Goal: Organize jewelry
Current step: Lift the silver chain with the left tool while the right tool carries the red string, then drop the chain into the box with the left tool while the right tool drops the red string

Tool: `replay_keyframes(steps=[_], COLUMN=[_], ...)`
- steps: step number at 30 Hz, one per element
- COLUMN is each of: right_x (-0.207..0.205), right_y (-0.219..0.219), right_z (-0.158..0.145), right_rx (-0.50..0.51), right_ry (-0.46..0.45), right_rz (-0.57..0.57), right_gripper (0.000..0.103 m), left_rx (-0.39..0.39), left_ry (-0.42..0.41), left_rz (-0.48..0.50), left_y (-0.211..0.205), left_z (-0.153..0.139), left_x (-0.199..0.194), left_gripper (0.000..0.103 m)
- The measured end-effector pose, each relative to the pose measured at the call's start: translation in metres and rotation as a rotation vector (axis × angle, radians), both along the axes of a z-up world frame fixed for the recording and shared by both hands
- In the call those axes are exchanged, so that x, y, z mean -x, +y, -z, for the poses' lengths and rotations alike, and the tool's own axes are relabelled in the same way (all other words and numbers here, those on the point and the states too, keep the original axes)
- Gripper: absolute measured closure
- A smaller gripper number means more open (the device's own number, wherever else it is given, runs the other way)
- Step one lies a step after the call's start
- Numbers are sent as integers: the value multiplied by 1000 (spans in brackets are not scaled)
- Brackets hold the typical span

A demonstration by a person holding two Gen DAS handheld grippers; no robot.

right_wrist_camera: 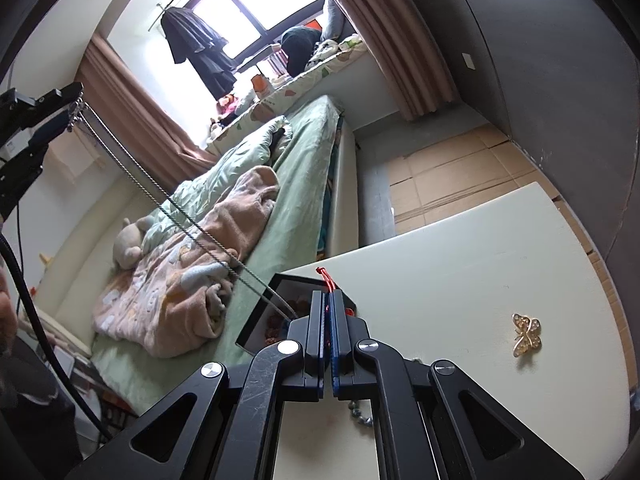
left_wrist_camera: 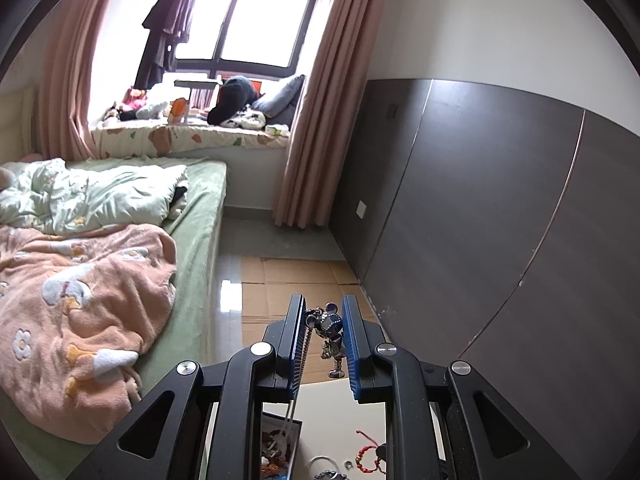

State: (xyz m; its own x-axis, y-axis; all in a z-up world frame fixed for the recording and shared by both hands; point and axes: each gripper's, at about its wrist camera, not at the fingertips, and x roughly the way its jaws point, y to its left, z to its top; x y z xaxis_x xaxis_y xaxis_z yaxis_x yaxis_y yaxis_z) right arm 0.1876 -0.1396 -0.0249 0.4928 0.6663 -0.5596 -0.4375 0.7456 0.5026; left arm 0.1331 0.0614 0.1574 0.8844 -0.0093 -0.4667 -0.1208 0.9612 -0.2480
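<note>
My left gripper (left_wrist_camera: 323, 310) is raised above the white table (left_wrist_camera: 332, 408) and shut on a silver chain necklace with a mouse-figure pendant (left_wrist_camera: 332, 334). The chain (left_wrist_camera: 297, 384) hangs down into a black jewelry box (left_wrist_camera: 280, 448). In the right wrist view the left gripper (right_wrist_camera: 60, 108) is at the upper left and the chain (right_wrist_camera: 192, 224) runs down to the box (right_wrist_camera: 276, 312). My right gripper (right_wrist_camera: 329, 296) is shut on a red cord bracelet (right_wrist_camera: 326, 278) just above the table by the box. A gold butterfly brooch (right_wrist_camera: 526, 334) lies on the table to the right.
A red bead bracelet (left_wrist_camera: 370, 454), a silver ring (left_wrist_camera: 322, 462) and small pieces lie on the table under the left gripper. A bead piece (right_wrist_camera: 360, 416) lies under the right gripper. A bed (left_wrist_camera: 120, 240) is on the left, a dark wall panel (left_wrist_camera: 480, 220) on the right.
</note>
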Motion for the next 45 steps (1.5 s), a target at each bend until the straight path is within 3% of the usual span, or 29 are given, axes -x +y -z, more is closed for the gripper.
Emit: replay_keyframes(steps=[5, 16, 26, 31, 33, 35, 37, 39, 45], right_x=[-6, -4, -7, -8, -7, -7, -6, -6, -9], right_y=[-1, 7, 12, 21, 24, 30, 39, 46, 68], right_z=[1, 2, 9, 11, 11, 12, 13, 15, 20], right_rx=[-24, -81, -90, -120, -135, -147, -156, -161, -155], right_ry=[8, 6, 10, 16, 18, 19, 20, 21, 22], right_rz=[9, 1, 15, -1, -16, -30, -49, -63, -88], right_gripper=[99, 99, 99, 99, 99, 99, 99, 99, 99], left_rx=[45, 208, 265, 396, 415, 402, 386, 370, 341], left_ry=[40, 206, 292, 376, 409, 408, 395, 375, 373], left_rz=[3, -12, -45, -56, -56, -77, -100, -119, -143], left_y=[8, 27, 36, 50, 53, 56, 59, 62, 71], left_z=[29, 144, 198, 227, 230, 227, 222, 215, 205], left_x=[-7, -15, -24, -29, -29, -26, -20, -12, 1], left_gripper=[84, 84, 83, 81, 81, 75, 48, 38, 37])
